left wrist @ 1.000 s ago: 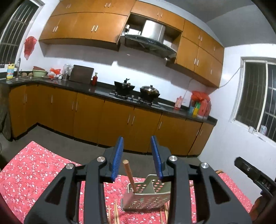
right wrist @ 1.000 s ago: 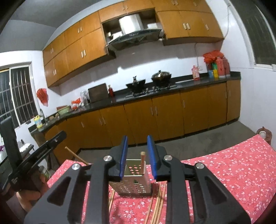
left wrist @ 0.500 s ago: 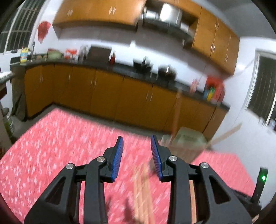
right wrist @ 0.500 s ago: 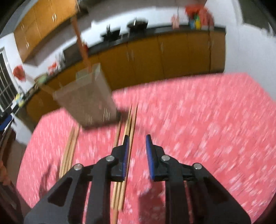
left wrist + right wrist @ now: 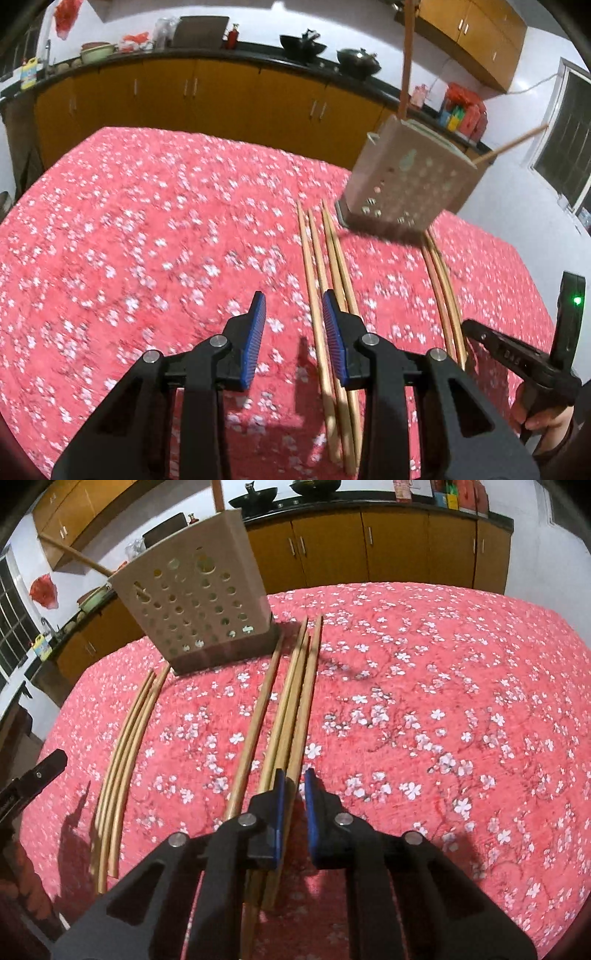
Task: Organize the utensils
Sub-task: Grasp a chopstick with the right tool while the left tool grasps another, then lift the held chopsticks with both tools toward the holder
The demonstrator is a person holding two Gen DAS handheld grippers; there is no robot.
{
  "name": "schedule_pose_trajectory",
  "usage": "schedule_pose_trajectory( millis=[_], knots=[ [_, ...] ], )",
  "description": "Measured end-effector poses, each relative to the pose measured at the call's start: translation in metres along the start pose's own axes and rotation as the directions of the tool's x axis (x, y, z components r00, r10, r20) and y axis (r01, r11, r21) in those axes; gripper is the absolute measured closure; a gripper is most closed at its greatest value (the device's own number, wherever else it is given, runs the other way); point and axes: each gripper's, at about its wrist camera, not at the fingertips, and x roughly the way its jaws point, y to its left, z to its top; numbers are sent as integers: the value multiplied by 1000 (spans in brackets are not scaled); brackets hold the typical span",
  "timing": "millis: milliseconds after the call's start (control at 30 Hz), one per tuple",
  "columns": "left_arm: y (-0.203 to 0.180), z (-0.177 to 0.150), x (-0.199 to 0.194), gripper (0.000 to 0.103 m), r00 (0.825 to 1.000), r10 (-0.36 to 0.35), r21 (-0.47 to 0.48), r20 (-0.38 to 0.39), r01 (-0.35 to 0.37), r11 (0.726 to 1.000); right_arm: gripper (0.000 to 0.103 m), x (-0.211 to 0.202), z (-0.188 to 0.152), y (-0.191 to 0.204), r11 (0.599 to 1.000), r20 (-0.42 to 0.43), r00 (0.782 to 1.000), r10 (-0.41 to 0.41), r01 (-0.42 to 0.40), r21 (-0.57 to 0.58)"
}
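1. Your right gripper (image 5: 294,805) sits low over the desk (image 5: 424,686). Its fingers (image 5: 277,808) have just been closing and stand narrow, almost together. A chopstick tip shows in the slim gap, but you cannot tell from here whether the pads press on it.
2. Your left gripper (image 5: 294,339) hovers with its fingers (image 5: 255,339) partly apart and nothing between them; one chopstick runs just inside the right-hand finger.
3. The middle bundle of chopsticks (image 5: 291,709) lies straight ahead of your right fingers, long axis running away from you toward the holder, near ends passing under the gripper. That makes your right hand the nearer one to this bundle, and the fingers close across the sticks.
4. A single chopstick (image 5: 255,723) lies just left of that bundle, parallel to it.
5. Another set of chopsticks (image 5: 123,760) lies well to the left, nearer your other hand.
6. Beyond them stands the perforated utensil holder (image 5: 199,605), a few sticks already leaning inside.
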Motion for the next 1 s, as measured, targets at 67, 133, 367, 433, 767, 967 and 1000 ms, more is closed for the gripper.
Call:
schedule_pose_trajectory(
  millis=[67,133,367,433,767,967,1000],
  knots=[
    [-4,-3,3,71,1000,-4,11,-13,4,1000,91,-1,1,1,1000,5,1000,-18,18,-13],
    [-5,-7,7,72,1000,-7,18,-25,7,1000,92,0,2,0,999,8,999,-41,41,-22],
    [-10,-17,17,78,997,-28,29,-74,30,999,95,2,2,-12,988,30,988,-152,153,-35],
    [-13,-19,19,81,996,-32,38,-86,35,999,95,0,2,-15,988,32,988,-149,150,-25],
    [-23,-29,29,91,993,-4,98,-115,16,995,95,-2,1,-16,989,37,988,-147,148,-29],
    [-25,-29,32,95,994,39,123,-100,-27,992,94,-5,-4,-13,991,37,991,-131,132,-28],
    [-25,-28,34,95,994,54,134,-97,-41,990,95,-5,-5,-12,990,40,990,-133,134,-32]
  ],
)
